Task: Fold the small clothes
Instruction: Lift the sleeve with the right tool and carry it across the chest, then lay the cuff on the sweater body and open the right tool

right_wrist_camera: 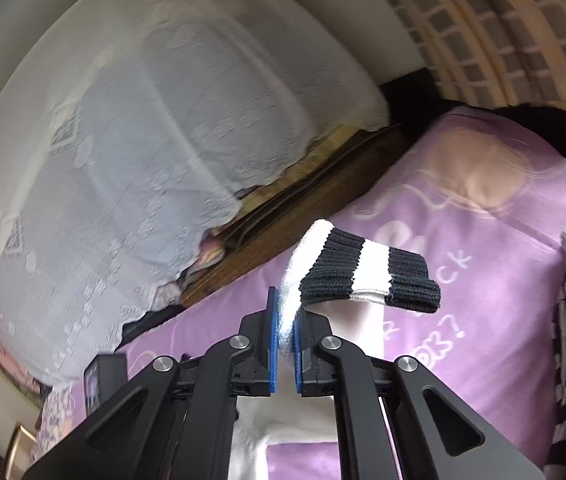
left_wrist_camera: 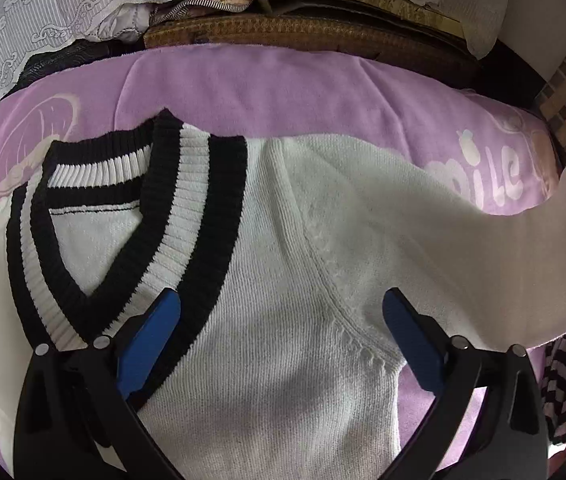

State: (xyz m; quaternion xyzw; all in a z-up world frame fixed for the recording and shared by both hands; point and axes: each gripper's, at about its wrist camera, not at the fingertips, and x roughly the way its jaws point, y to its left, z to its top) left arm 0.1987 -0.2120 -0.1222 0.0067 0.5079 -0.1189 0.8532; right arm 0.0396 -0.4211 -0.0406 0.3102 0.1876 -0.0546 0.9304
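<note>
Sweater (left_wrist_camera: 283,240) flat beneath wide left tool (left_wrist_camera: 281,344), its striped cuff (right_wrist_camera: 367,276) pinched in right tool (right_wrist_camera: 285,320), lifted over purple sheet (right_wrist_camera: 483,320).

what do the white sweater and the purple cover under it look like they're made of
White sweater: a knit, probably cotton or acrylic yarn; fine vertical stitch rows show, with chunkier black and white ribbing at the collar and the cuff.
Purple cover: soft matte fabric, possibly fleece or brushed cotton; it creases softly and carries printed pale designs.
</note>
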